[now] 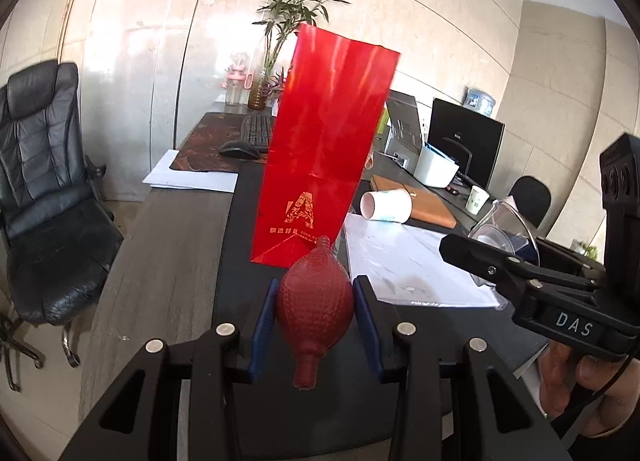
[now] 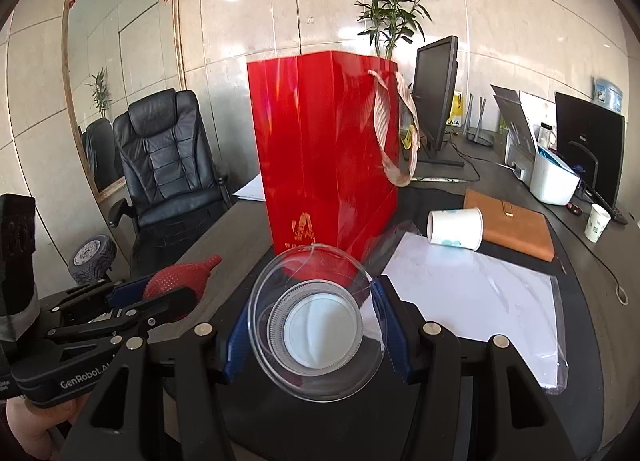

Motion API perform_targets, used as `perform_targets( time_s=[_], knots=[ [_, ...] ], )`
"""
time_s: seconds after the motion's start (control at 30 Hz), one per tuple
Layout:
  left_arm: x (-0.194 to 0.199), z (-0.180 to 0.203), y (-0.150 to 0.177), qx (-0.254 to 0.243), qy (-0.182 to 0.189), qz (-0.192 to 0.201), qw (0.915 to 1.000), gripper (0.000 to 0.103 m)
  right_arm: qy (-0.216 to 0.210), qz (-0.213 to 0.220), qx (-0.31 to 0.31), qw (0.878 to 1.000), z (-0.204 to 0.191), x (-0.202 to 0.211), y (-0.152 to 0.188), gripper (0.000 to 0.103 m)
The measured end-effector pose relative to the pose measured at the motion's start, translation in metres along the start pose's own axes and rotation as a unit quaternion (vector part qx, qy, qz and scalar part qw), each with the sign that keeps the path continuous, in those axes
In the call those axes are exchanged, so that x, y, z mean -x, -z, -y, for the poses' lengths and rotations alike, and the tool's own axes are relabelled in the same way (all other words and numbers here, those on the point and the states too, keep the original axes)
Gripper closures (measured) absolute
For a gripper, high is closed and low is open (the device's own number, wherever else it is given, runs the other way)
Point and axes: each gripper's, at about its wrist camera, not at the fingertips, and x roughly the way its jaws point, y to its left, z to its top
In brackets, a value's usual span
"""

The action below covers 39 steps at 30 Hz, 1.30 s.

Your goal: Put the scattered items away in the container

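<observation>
left gripper [image 1: 316, 315]: blue pads pressed against both sides of a red textured rubber bulb [image 1: 314, 311], nozzle pointing toward the bag, narrow neck toward the camera. bulb is held clear of the desk [image 1: 168, 245], just in front of the foot of the red paper bag [image 1: 324, 141].

right gripper [image 2: 314, 321]: blue pads clamped on the rim of a clear plastic dome lid [image 2: 316, 315], a ribbed ring and pale disc visible through it. lid is raised off the desk, directly in front of the bag's lower face.

red paper bag stands upright on the dark desk mat, gold logo near its base, striped ribbon handle [image 2: 394, 129] hanging down one side. its top opening is not visible from either view.

remaining on the desk: white paper cup [image 2: 456, 229] lying on its side, beside a brown notebook [image 2: 516, 231] and at the far edge of a white sheet in a clear sleeve [image 2: 476, 293]. a second paper cup [image 2: 598, 222] stands upright further right.
</observation>
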Motion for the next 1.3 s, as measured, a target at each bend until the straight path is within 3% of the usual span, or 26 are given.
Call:
perform_targets(
  time_s=[0.37,0.6,1.3],
  knots=[
    [0.011,-0.004,-0.059,0.003,0.008,0.045,0.9990,0.061,-0.011,0.012,0.012,1.000,0.001,0.006,-0.051,0.042],
    [0.024,0.005,-0.109,-0.024,0.016,0.076,0.9967,0.061,-0.015,0.034,0.003,0.999,0.009,0.010,-0.085,0.042],
    [0.016,0.021,-0.193,-0.065,0.034,0.093,0.9929,0.061,-0.034,0.075,-0.013,0.996,0.036,0.002,-0.155,0.042]
  ],
)
